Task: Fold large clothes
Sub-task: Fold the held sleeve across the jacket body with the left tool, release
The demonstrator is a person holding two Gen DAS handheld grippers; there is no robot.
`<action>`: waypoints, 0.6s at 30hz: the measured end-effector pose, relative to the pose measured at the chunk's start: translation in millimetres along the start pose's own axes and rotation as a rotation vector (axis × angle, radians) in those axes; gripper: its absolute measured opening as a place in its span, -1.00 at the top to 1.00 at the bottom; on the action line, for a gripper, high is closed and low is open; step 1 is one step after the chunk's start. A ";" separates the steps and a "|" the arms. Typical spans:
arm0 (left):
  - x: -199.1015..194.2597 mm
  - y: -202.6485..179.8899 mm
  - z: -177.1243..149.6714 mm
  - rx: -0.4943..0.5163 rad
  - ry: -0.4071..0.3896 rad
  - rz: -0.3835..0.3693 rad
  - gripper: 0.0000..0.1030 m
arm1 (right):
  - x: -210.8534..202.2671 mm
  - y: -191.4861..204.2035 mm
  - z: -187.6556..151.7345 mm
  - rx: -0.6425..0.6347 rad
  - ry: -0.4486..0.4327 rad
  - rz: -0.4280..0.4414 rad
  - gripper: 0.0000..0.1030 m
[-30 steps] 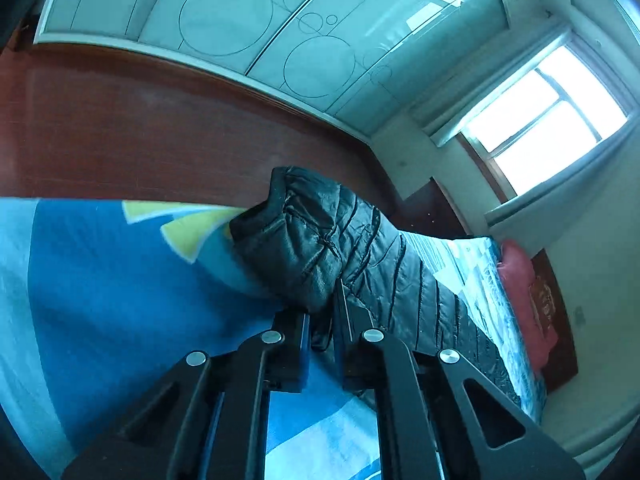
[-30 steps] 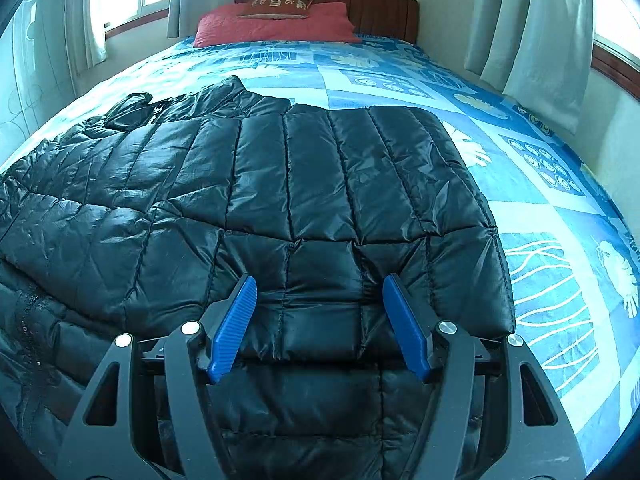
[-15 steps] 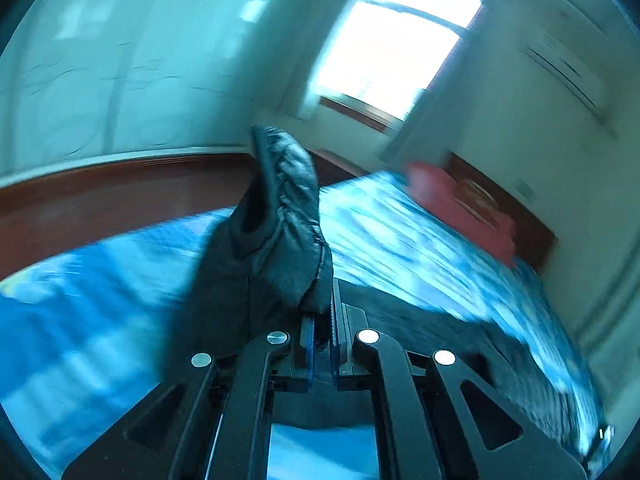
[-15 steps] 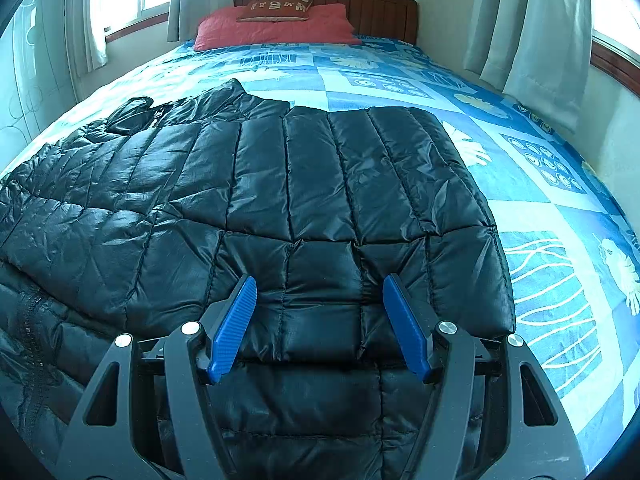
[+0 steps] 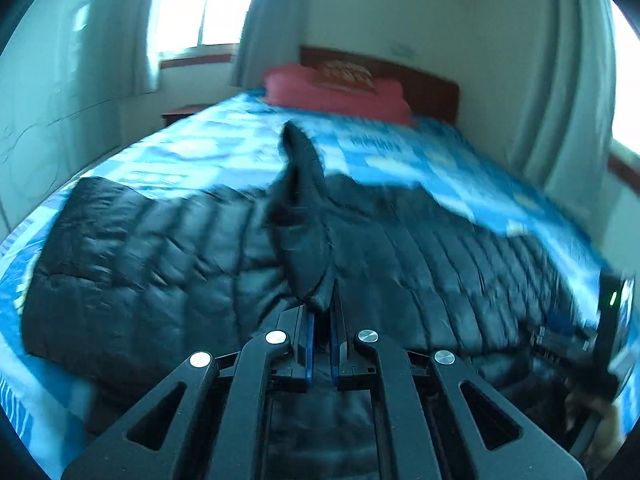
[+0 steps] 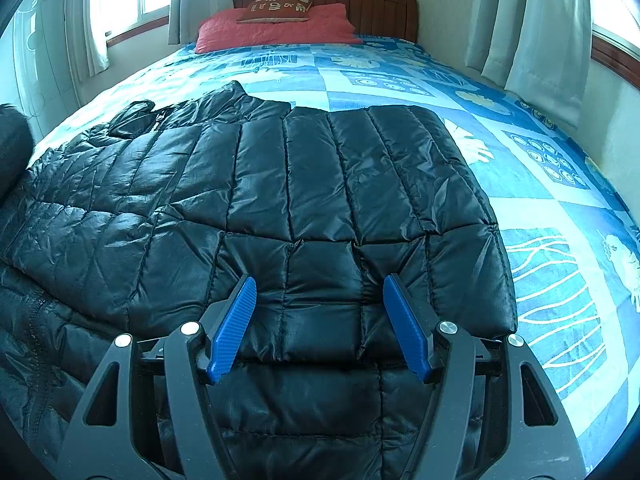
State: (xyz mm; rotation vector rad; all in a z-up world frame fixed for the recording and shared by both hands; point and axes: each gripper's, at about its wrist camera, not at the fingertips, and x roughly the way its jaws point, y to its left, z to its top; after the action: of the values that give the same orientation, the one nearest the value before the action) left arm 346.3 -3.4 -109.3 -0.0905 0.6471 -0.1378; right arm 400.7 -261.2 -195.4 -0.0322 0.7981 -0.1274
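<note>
A black quilted down jacket (image 6: 280,200) lies spread across the foot end of the bed (image 6: 540,168), on a blue patterned bedspread, with its collar end toward the left edge of the bed and a red pillow (image 6: 276,28) up by the wooden headboard (image 6: 376,8).

The left gripper (image 5: 322,312) has its fingers pressed together on a sleeve (image 5: 308,216) of the jacket, pinching it near the cuff. The sleeve stands lifted off the bed and hangs above the jacket's body, so it looks to be mid-way through being carried over the torso. That view is smeared with motion, so I cannot tell exactly where along the cuff the pinch sits.

The right gripper (image 6: 320,320) rests low over the near right part of the jacket, its blue fingers (image 6: 234,324) spread wide with quilted fabric between them. Whether the pads actually bear on the fabric I cannot tell; nothing is lifted there. It appears to be steadying the garment.

As for progress, the right side already shows a straight, doubled edge near the bed's right side, which suggests one fold inward is done. The sleeve in the left fingers has yet to be laid down flat, and the jacket is still long across the bed, so I judge the crosswise folds remain.
</note>
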 end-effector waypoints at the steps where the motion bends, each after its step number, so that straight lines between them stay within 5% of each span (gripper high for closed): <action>1: 4.1 -5.6 -4.3 0.018 0.019 -0.001 0.85 | -0.2 0.5 -0.2 0.000 0.000 0.001 -0.29; 4: 8.1 -18.3 -13.0 0.063 0.054 -0.016 0.49 | -0.4 0.7 0.0 -0.001 0.003 0.004 -0.31; 6: -0.6 -26.7 -16.1 0.088 0.050 -0.027 0.01 | -1.3 2.0 1.2 -0.004 0.006 0.005 -0.33; 8: -18.4 -27.5 -16.9 0.098 0.018 -0.049 -0.23 | -3.8 3.7 3.6 -0.012 0.011 -0.001 -0.36; 12: -43.6 -21.5 -20.3 0.120 -0.010 -0.056 -0.28 | -28.4 18.7 11.9 0.009 -0.009 0.007 -0.36; 18: -70.0 27.5 -30.0 0.098 -0.018 0.048 -0.28 | -51.5 97.0 29.6 -0.027 -0.010 0.238 -0.46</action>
State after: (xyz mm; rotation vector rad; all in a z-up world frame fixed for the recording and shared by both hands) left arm 275.7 33.5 -95.1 0.0181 0.6227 -0.1216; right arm 396.2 -159.1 -145.5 0.0370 0.7881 0.1083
